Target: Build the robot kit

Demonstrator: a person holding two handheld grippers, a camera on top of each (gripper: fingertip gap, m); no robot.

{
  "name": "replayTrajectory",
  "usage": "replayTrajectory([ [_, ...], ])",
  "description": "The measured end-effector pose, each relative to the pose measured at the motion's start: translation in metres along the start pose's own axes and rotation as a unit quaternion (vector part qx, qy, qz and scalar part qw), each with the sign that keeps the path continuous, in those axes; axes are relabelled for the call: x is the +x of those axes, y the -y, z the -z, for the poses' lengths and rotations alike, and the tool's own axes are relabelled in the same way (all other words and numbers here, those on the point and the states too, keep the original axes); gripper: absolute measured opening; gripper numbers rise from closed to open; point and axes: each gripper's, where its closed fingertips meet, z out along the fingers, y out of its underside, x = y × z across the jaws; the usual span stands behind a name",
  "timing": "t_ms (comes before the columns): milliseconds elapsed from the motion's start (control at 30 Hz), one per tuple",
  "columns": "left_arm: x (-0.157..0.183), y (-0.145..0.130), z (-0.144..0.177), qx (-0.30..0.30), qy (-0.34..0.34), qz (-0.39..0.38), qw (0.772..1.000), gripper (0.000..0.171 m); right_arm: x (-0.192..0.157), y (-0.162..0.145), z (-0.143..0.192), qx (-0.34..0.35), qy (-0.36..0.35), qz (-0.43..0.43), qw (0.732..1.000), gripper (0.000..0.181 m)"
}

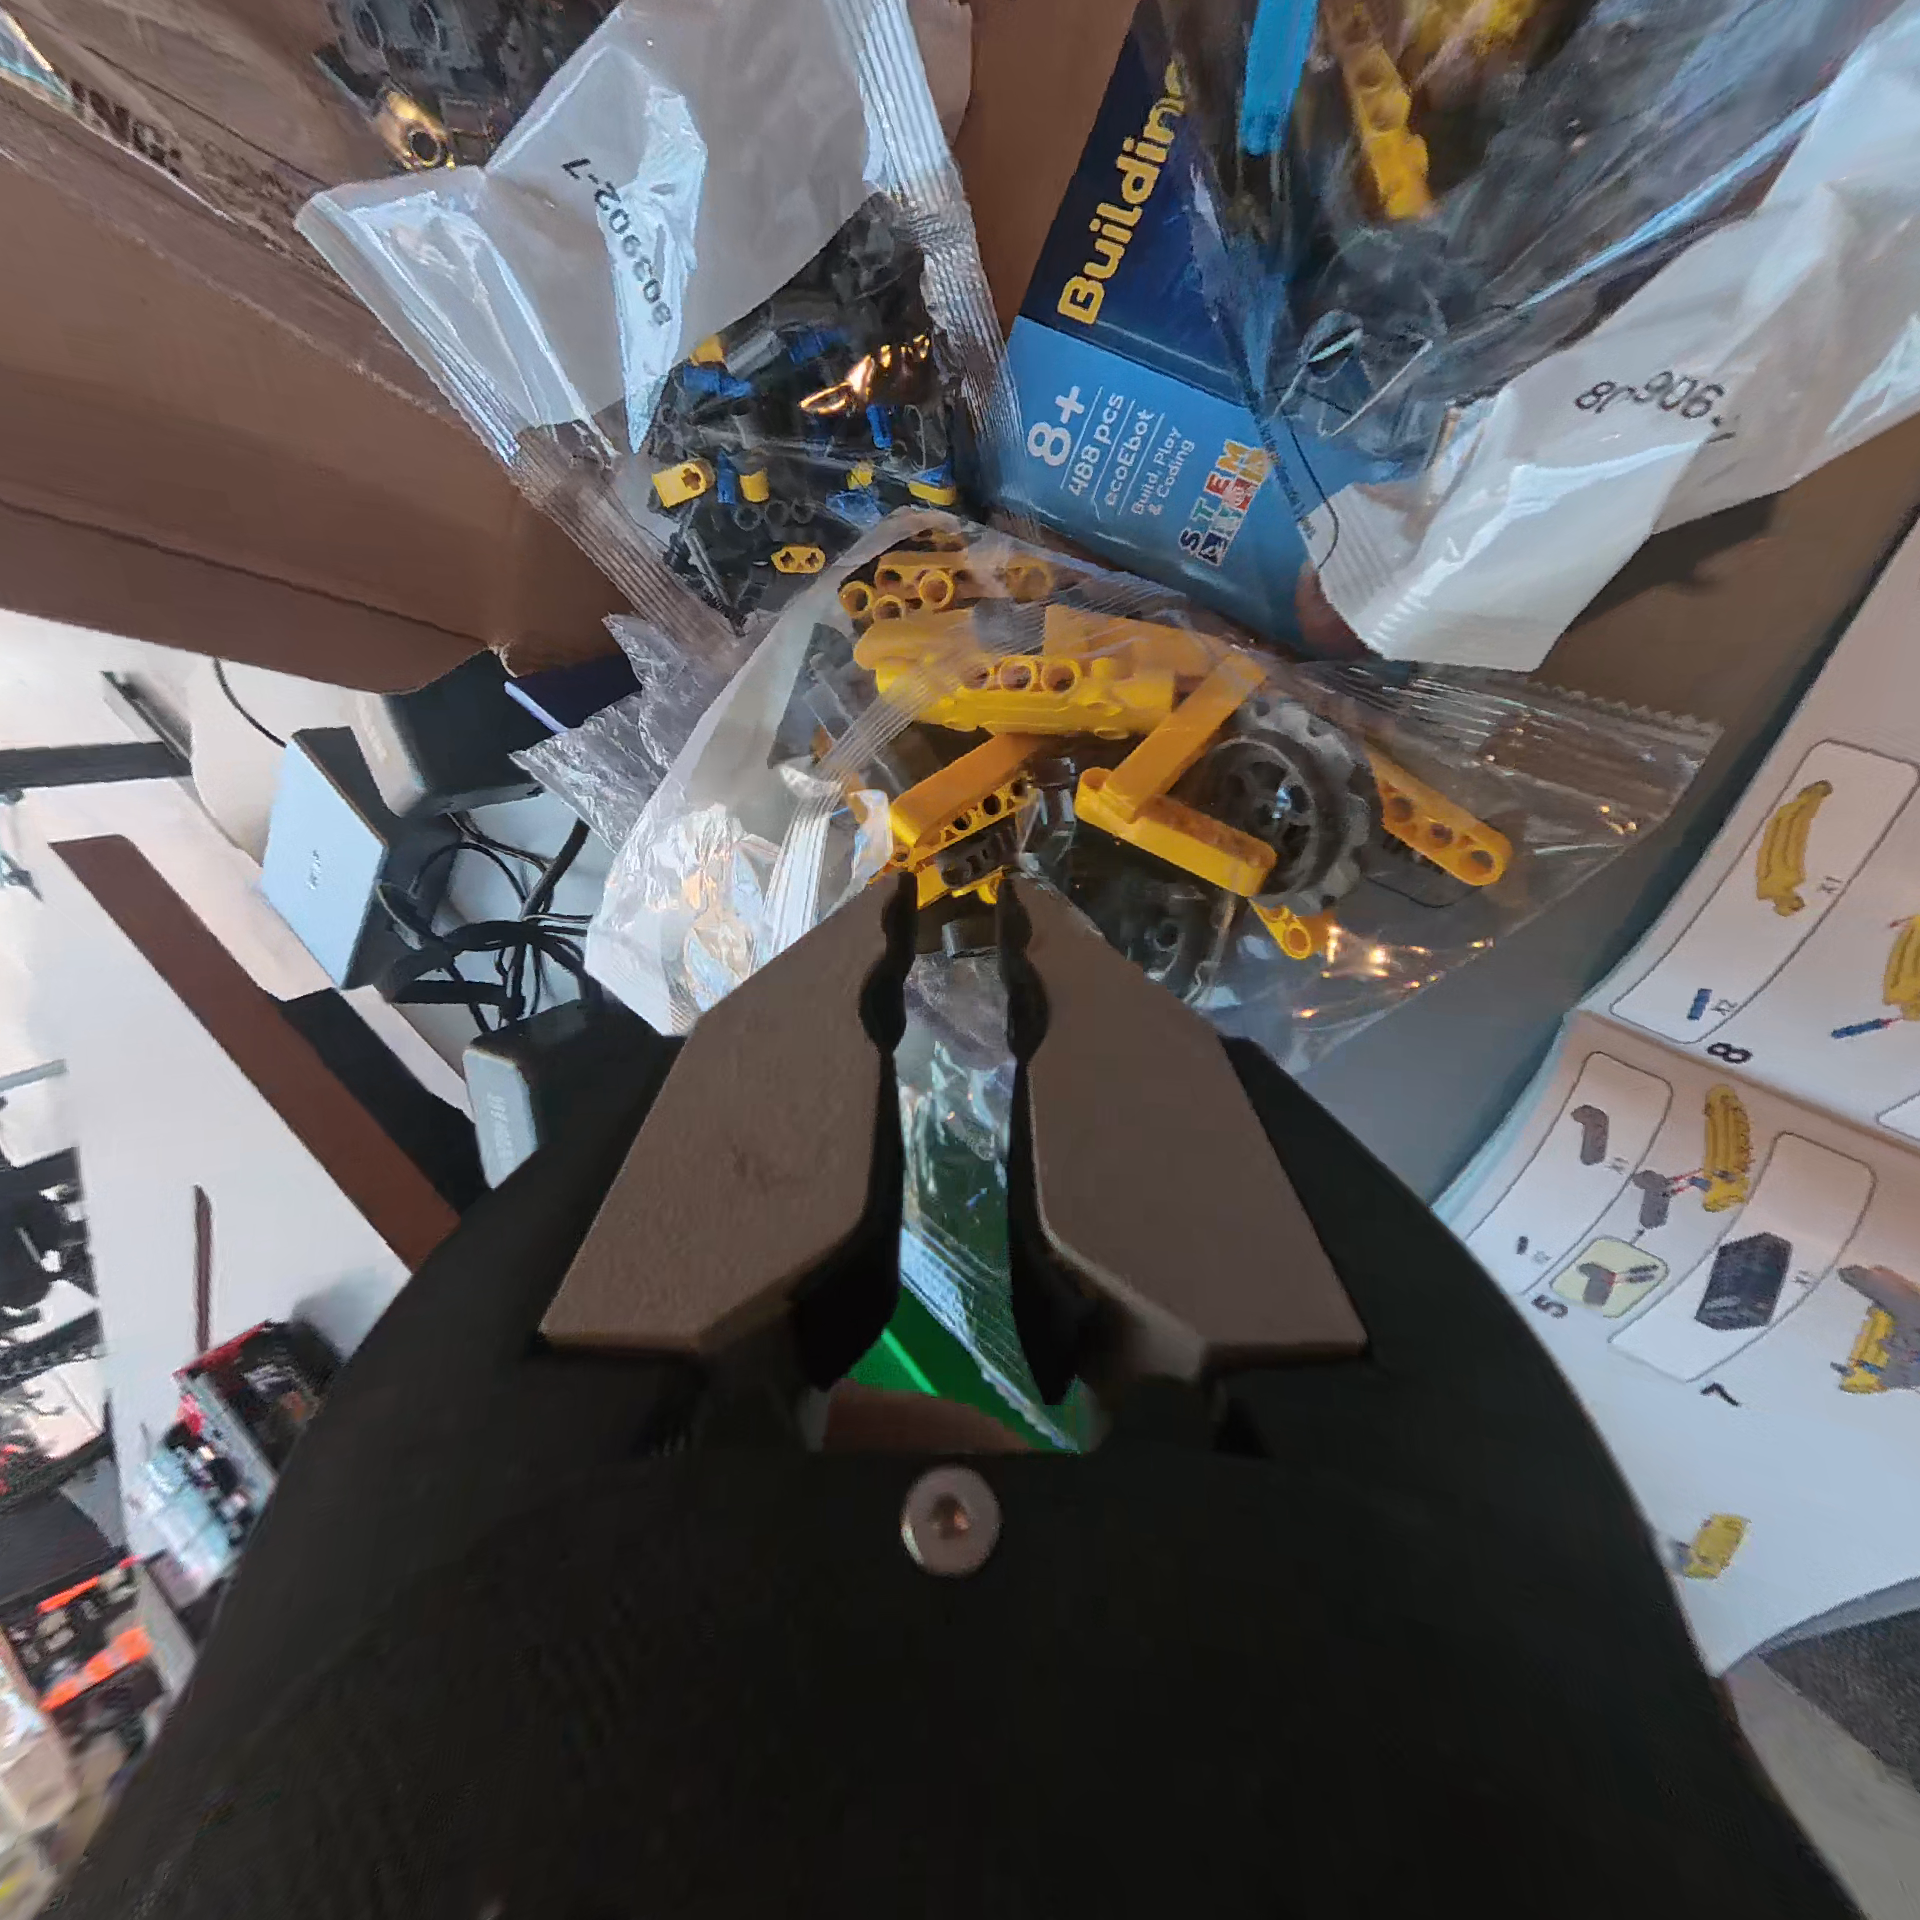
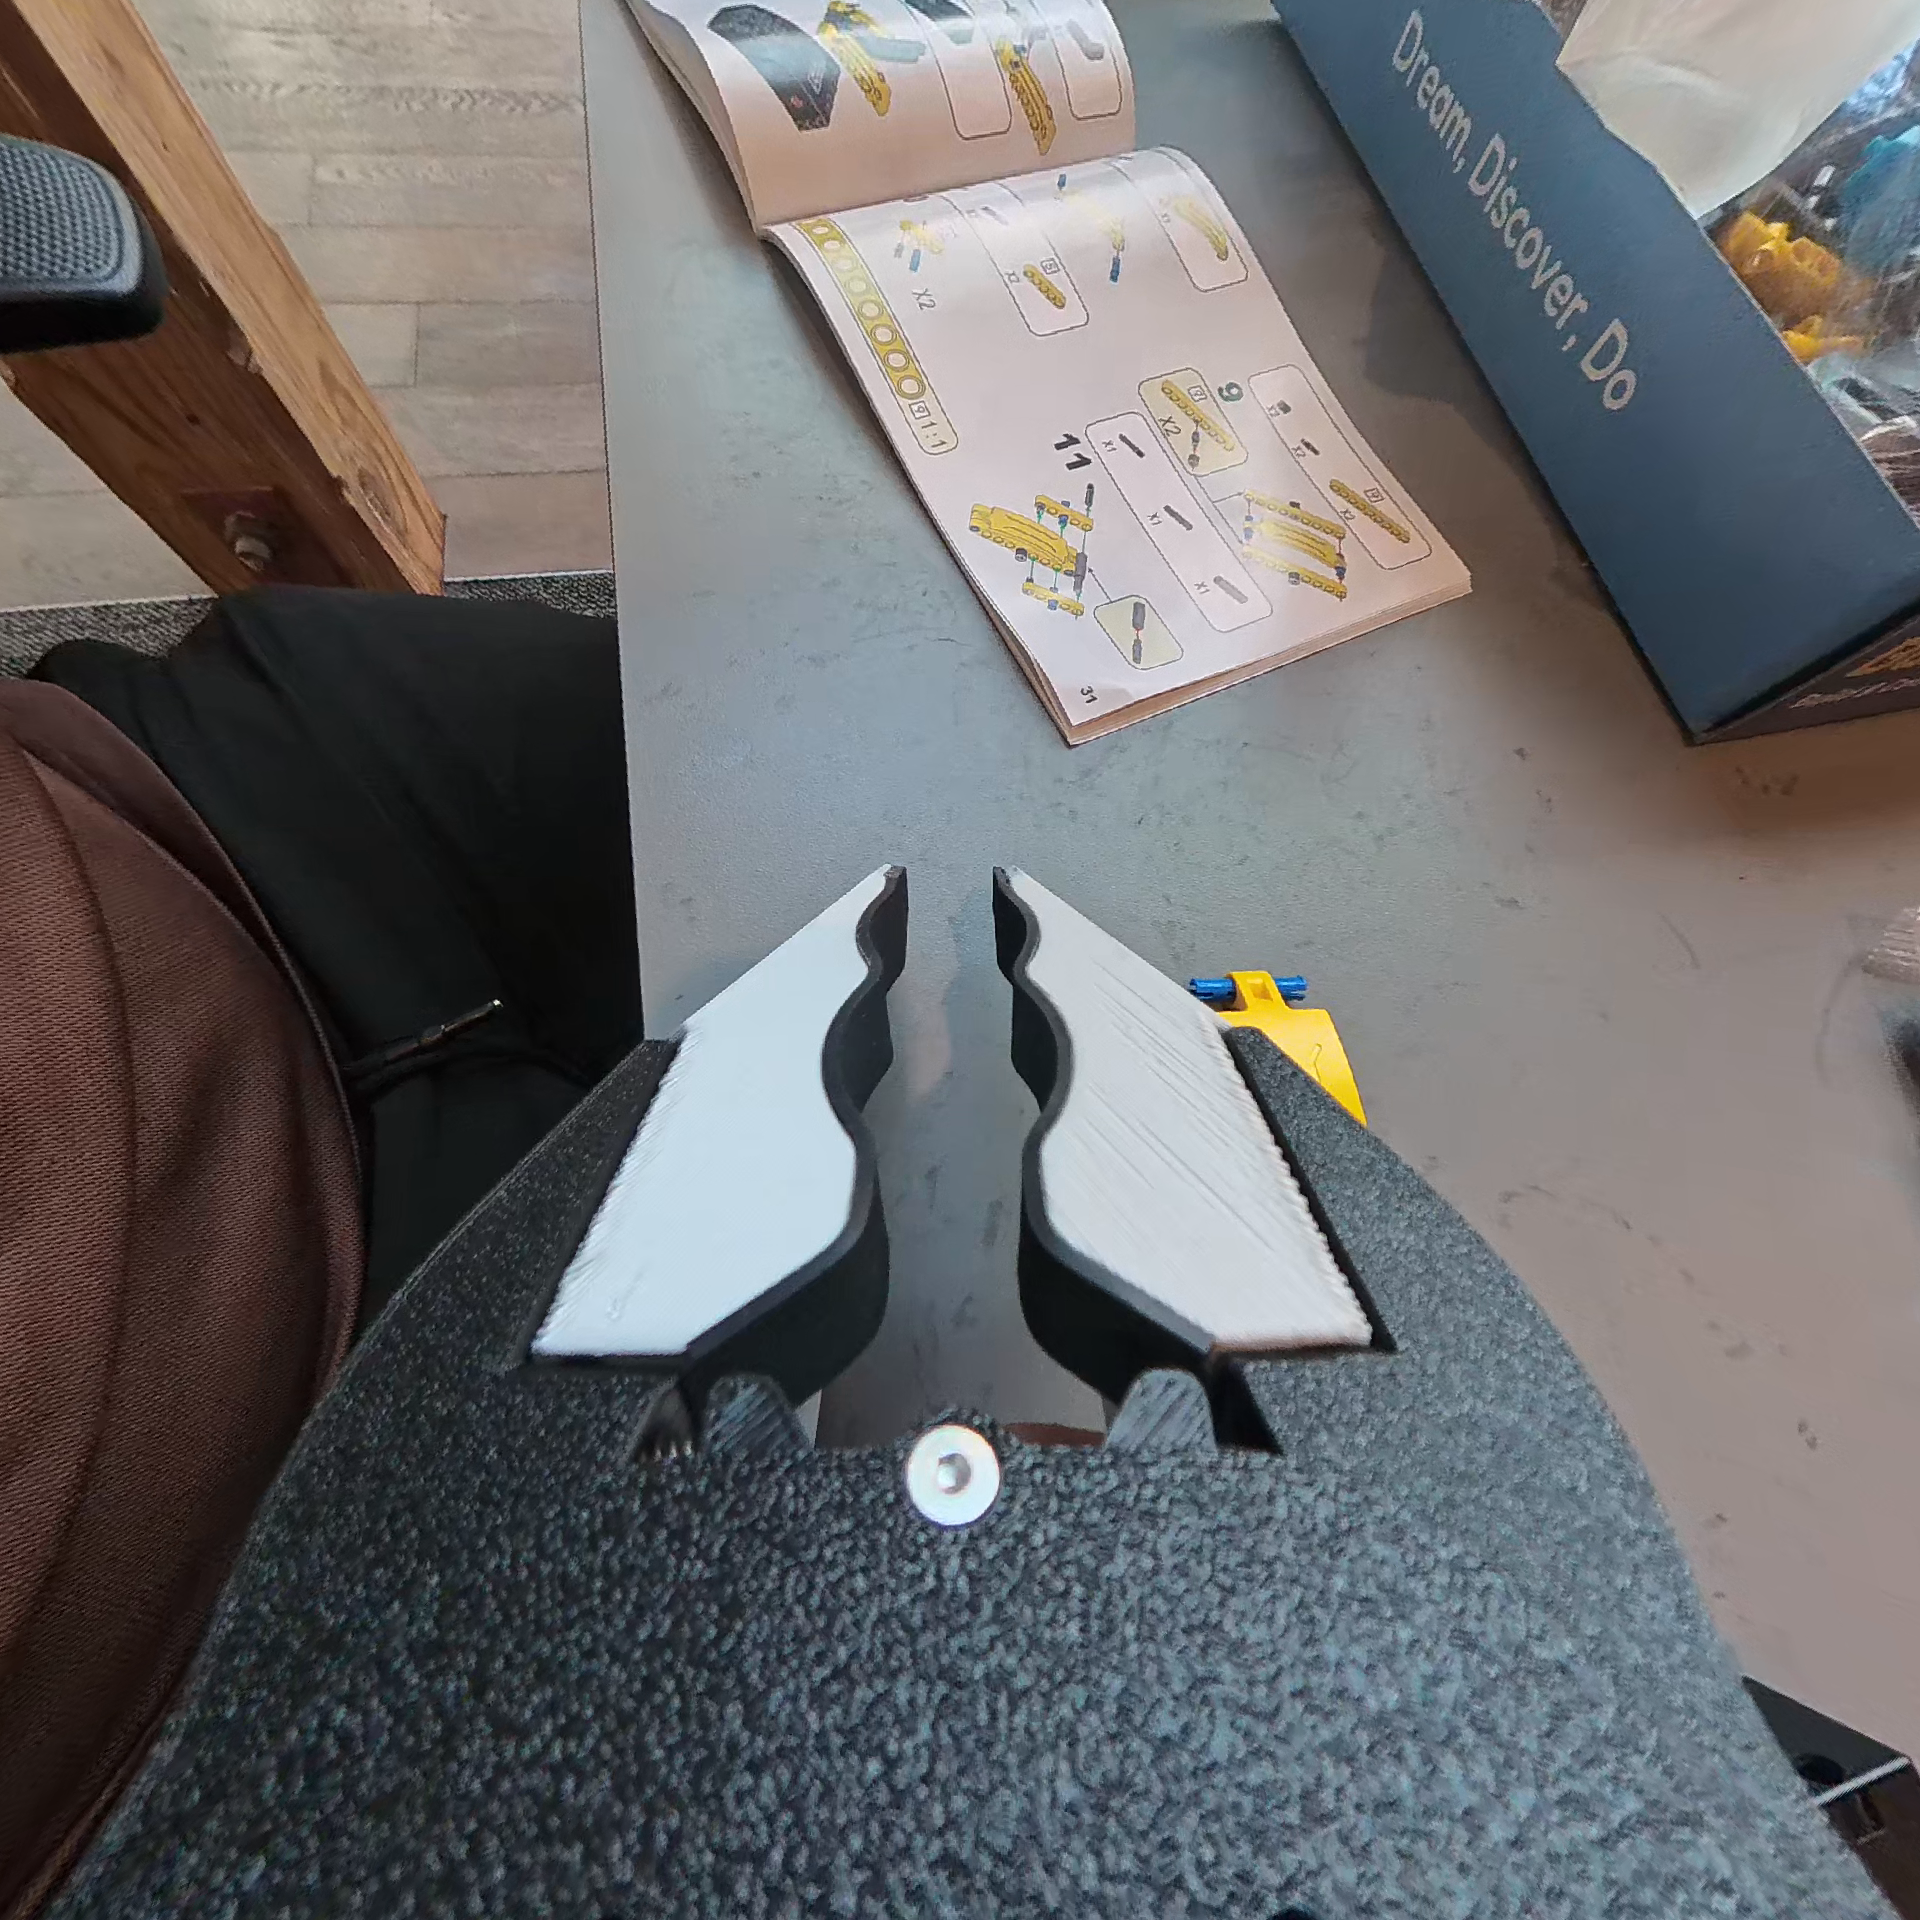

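Clear plastic bag of yellow beams and grey gears (image 1: pixel 1091 790) lay among the box's far packets; my left gripper (image 1: pixel 956 904) seemingly pinched its crinkled film, which could slip. My right gripper (image 2: pixel 948 883) hovered spread over grey table (image 2: pixel 1351 935).

The left gripper (image 1: pixel 956 883) has a black body, grey wedge-shaped fingers (image 1: pixel 769 1122) and one silver screw (image 1: pixel 951 1522). The right gripper (image 2: pixel 948 883) has a black grainy body, pale grey ridged fingers (image 2: pixel 1174 1132) with wavy black pads and a silver screw (image 2: pixel 952 1475).
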Motion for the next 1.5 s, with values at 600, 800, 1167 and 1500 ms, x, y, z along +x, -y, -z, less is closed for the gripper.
replayTrajectory([
  [600, -0.008, 0.007, -0.008, 0.055, -0.101, 0.461, 0.88, 0.02, -0.001, -0.001, 0.0, -0.002, -0.001, 0.004, 1.0, 0.016],
  [800, -0.016, 0.012, -0.014, 0.077, -0.068, 0.472, 0.876, 0.02, -0.001, -0.001, 0.0, -0.003, -0.001, 0.005, 1.0, 0.016],
  [1167, -0.012, 0.012, -0.012, 0.093, -0.068, 0.472, 0.874, 0.005, -0.001, -0.001, 0.0, -0.002, -0.001, 0.005, 1.0, 0.016],
  [1500, -0.039, 0.011, 0.04, 0.128, -0.029, 0.453, 0.882, 0.004, -0.001, -0.001, 0.0, -0.003, -0.004, 0.007, 1.0, 0.016],
])
